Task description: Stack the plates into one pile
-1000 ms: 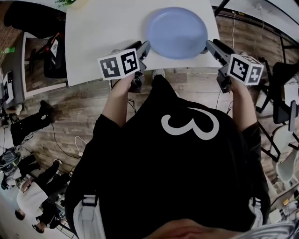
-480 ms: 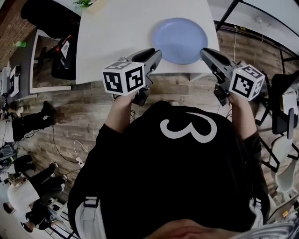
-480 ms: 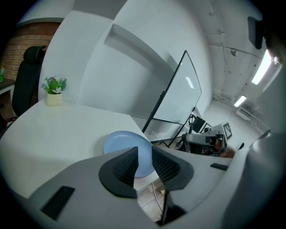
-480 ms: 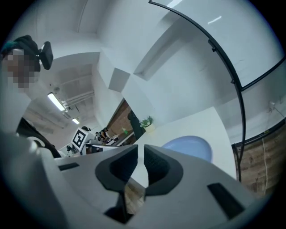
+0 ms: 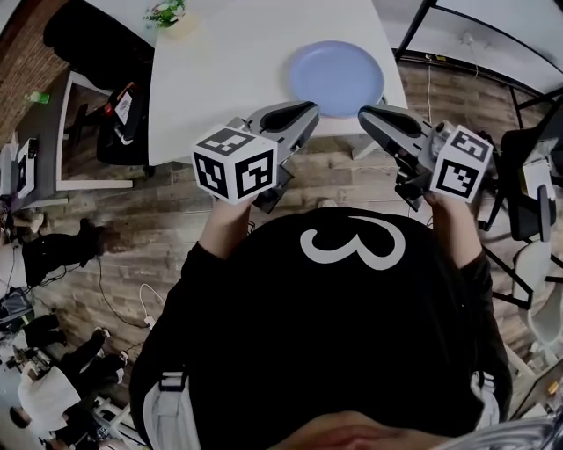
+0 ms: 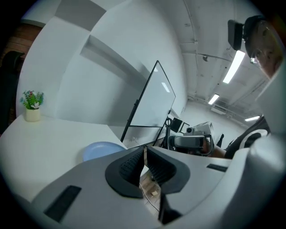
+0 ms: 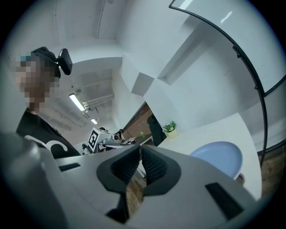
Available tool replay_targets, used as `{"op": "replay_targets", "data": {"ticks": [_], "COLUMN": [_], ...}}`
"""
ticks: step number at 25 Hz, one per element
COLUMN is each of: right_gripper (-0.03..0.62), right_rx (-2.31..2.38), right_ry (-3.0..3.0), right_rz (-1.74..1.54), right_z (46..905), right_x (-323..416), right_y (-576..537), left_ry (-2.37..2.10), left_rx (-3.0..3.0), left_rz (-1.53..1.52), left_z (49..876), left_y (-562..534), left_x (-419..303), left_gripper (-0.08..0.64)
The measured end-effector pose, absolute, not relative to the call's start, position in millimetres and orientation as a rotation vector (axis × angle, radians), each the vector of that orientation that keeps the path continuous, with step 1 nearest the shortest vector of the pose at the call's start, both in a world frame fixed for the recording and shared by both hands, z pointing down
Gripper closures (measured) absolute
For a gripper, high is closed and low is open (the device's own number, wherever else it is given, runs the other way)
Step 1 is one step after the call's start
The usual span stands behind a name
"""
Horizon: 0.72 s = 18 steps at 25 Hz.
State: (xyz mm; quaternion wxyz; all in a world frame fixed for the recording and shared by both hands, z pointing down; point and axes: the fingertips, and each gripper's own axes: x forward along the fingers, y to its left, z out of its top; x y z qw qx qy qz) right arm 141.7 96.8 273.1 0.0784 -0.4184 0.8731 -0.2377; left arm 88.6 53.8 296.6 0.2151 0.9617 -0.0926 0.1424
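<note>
- A small potted plant (image 5: 165, 13) sits at the far corner of the white table (image 5: 220, 70), well to the left of the left gripper (image 5: 305, 112).
- A glass board on a black frame (image 6: 152, 100) stands beyond the table, ahead of that gripper.
- Both grippers are held over the table's near edge with wooden floor (image 5: 343, 176) beneath them. Their tips angle toward each other.
- Bare tabletop spreads to the left gripper's left. The table's right edge lies just beyond the right gripper (image 5: 365, 115).
- Each gripper's jaws have just been closing. The pads now meet but for a thin slit, with nothing between them.
- A round, pale blue plate (image 5: 337, 77) lies flat on the table just ahead of and between the two tips, touched by neither. Whether more plates lie under it cannot be told.
</note>
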Motion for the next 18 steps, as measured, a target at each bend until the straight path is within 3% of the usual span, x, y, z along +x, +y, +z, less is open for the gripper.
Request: {"op": "replay_targets", "data": {"ticks": [18], "right_gripper": [0.568], "right_rx": [-1.349], "right_ry": [2.571], "right_rz": [-0.580], "right_z": [254.7], "right_x": [28.5], "right_y": [151.2], "left_ry": [-0.083], "left_rx": [2.797], "left_rz": [0.431], "left_z": [274.7], "left_y": [123.1], "left_x": [-15.6], "left_gripper": [0.543]}}
